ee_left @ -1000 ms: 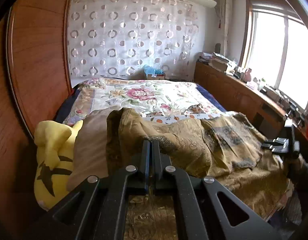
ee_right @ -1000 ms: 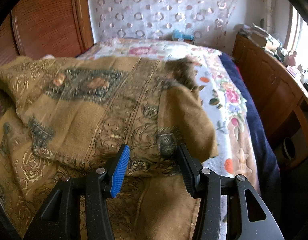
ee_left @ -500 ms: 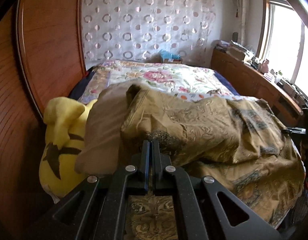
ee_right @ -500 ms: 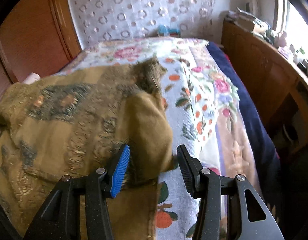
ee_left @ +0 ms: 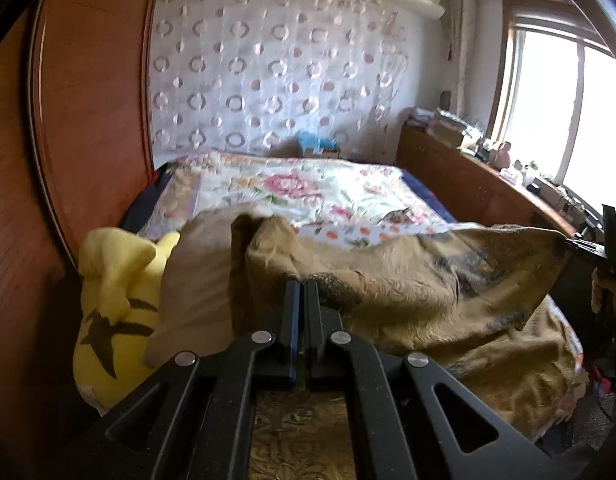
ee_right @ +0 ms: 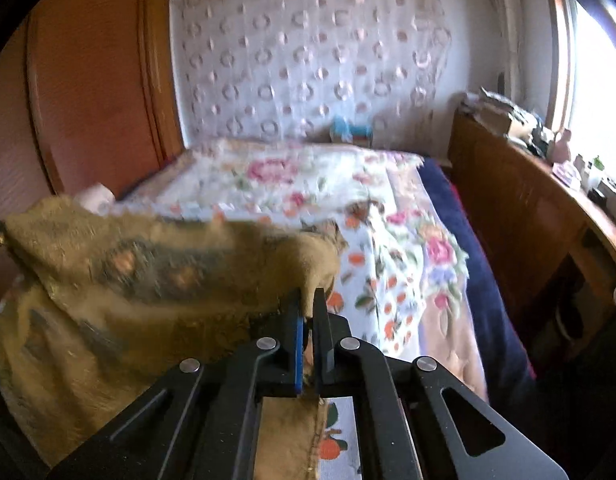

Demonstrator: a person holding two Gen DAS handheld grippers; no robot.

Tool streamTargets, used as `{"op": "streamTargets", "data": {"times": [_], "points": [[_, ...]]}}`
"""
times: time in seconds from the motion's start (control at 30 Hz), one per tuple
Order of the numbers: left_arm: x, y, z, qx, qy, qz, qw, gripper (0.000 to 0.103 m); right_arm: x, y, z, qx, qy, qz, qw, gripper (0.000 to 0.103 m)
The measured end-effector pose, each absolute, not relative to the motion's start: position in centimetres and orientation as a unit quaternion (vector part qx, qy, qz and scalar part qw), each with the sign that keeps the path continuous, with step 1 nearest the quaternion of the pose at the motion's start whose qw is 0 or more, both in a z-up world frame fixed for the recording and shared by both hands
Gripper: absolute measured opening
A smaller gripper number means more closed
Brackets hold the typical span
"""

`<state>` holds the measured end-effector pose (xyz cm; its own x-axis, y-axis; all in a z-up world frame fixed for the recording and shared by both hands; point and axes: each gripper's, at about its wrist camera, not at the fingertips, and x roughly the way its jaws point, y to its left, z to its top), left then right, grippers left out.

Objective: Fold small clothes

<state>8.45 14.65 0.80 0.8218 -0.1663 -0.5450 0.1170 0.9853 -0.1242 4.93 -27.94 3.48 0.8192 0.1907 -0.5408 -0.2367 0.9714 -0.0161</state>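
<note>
An ochre patterned cloth [ee_left: 408,292] hangs stretched across the near end of the bed between both grippers. My left gripper [ee_left: 302,286] is shut on one corner of it, the fabric bunched over the fingertips. My right gripper [ee_right: 307,300] is shut on the opposite corner of the cloth [ee_right: 148,272], which is lifted off the bedspread and sags to the left. In the left wrist view the right gripper [ee_left: 600,248] shows at the far right edge with the cloth's edge pulled up to it.
A floral bedspread [ee_right: 308,184] covers the bed. A yellow plush toy [ee_left: 112,304] and a beige pillow [ee_left: 196,280] lie at the left by the wooden headboard [ee_left: 88,120]. A wooden sideboard [ee_right: 528,216] with clutter runs along the right under the window.
My right gripper closed on the cloth's corner and lifted it off the bed. The cloth now stretches taut between both grippers. The left gripper stayed shut on its corner.
</note>
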Motion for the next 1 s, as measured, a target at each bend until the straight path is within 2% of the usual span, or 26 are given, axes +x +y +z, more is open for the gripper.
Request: {"op": "streamTargets", "data": {"times": [0.27, 0.5, 0.67, 0.7, 0.73, 0.77, 0.83, 0.87, 0.93, 1.0], "points": [[3.0, 16.1, 1.4, -0.085, 0.275, -0.083, 0.954, 0.002, -0.6, -29.3, 6.3, -0.042, 0.274, 0.124, 0.953, 0.003], [-0.2, 16.9, -3.1, -0.093, 0.32, -0.055, 0.941, 0.002, -5.9, -31.7, 4.2, -0.024, 0.311, 0.118, 0.943, 0.003], [-0.6, 16.9, -5.6, -0.087, 0.351, -0.037, 0.932, 0.002, -7.5, -31.0, 0.7, -0.028, 0.359, 0.121, 0.925, 0.003], [-0.5, 17.0, -5.8, -0.089, 0.354, -0.038, 0.93, 0.003, -7.4, -30.8, 0.1, -0.034, 0.366, 0.12, 0.922, 0.003], [-0.7, 17.1, -6.0, -0.089, 0.354, -0.036, 0.93, 0.009, -7.3, -30.6, -0.3, -0.039, 0.373, 0.117, 0.92, 0.003], [-0.7, 17.2, -5.9, -0.085, 0.351, -0.032, 0.932, 0.022, -7.0, -30.5, -0.5, -0.044, 0.378, 0.112, 0.918, 0.006], [-1.2, 17.1, -5.5, -0.079, 0.34, -0.03, 0.937, 0.04, -6.5, -30.2, -0.1, -0.057, 0.376, 0.094, 0.92, 0.022], [-1.2, 17.2, -5.4, -0.079, 0.335, -0.032, 0.938, 0.041, -5.5, -29.9, 0.6, -0.058, 0.372, 0.093, 0.922, 0.027], [-0.9, 17.4, -5.2, -0.082, 0.333, -0.031, 0.939, 0.043, -5.2, -29.5, 1.6, -0.056, 0.356, 0.093, 0.928, 0.045], [-0.4, 17.5, -5.4, -0.078, 0.336, -0.03, 0.938, 0.045, -5.2, -28.4, 2.3, -0.06, 0.344, 0.094, 0.932, 0.046]]}}
